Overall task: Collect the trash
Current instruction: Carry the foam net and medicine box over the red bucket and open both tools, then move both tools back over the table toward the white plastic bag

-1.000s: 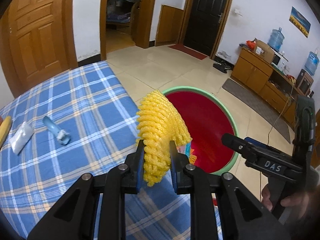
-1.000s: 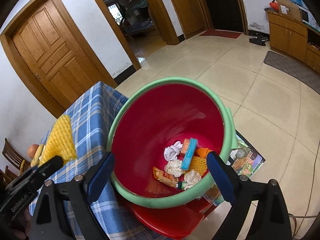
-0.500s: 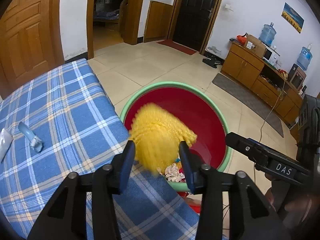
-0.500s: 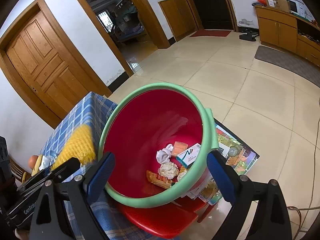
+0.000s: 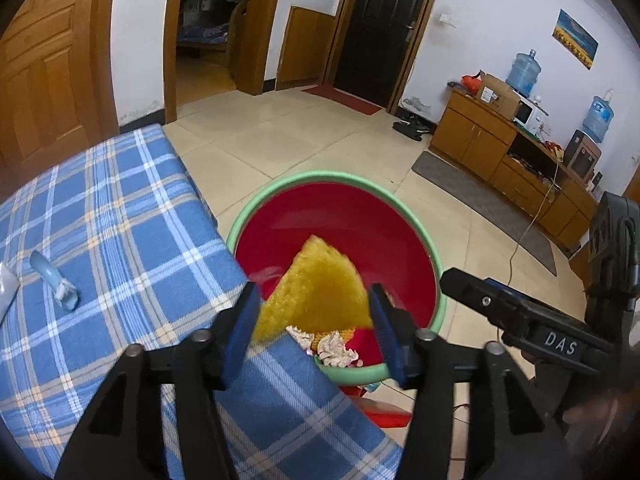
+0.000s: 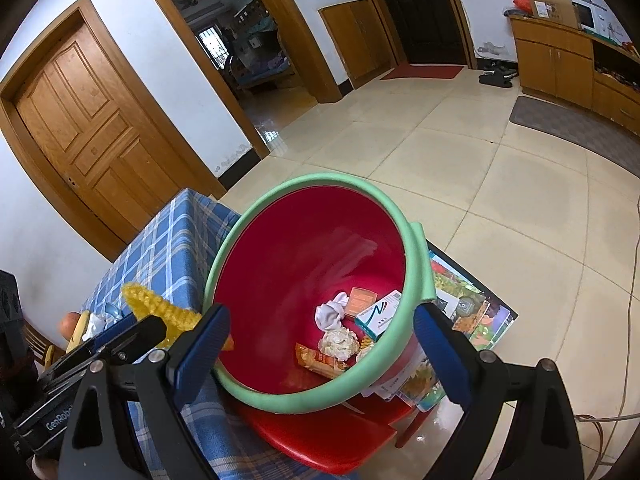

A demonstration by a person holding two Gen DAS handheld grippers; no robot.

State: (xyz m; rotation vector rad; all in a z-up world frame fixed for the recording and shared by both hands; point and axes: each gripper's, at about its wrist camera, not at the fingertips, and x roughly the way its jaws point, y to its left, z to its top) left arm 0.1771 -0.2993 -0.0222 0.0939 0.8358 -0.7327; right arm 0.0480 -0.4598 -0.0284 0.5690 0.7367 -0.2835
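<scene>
Left gripper (image 5: 314, 330): black frame, blue pads, pointing down over the edge of the table with the blue-and-white checked cloth (image 5: 120, 216). Jaws are opening. The yellow foam fruit net (image 5: 316, 288) sits between the pads, motion-blurred, and the pads do not appear to press on it; a slight gap shows on both sides. In the right wrist view the same net shows as a yellow ribbed strip just outside the near-left rim of the bin, above the table edge.

Red plastic bin with a pale green foam rim (image 6: 420, 264): tilted toward the table, resting on a red plastic stool (image 6: 320, 440) that stands against the table's side. The net is over the bin's near rim, at the table-side edge.

Bin contents, right wrist view: crumpled white tissues (image 6: 330, 316), a white-and-teal carton (image 6: 378, 314), an orange snack wrapper (image 6: 318, 358), an orange card.

Right gripper (image 6: 322, 338): jaws stand wide apart, one blue pad on either side of the bin's lower rim. Whether the pads touch the rim cannot be told; nothing is seen clamped.

Still on the cloth, left wrist view: a small pale blue tube-like item (image 5: 54, 280) and the corner of a white packet (image 5: 6, 292) at the left edge. Right wrist view also shows an orange fruit (image 6: 68, 322) and a banana far left on the table.

Printed sheets (image 6: 468, 312) lie on the tiled floor beside the stool.
</scene>
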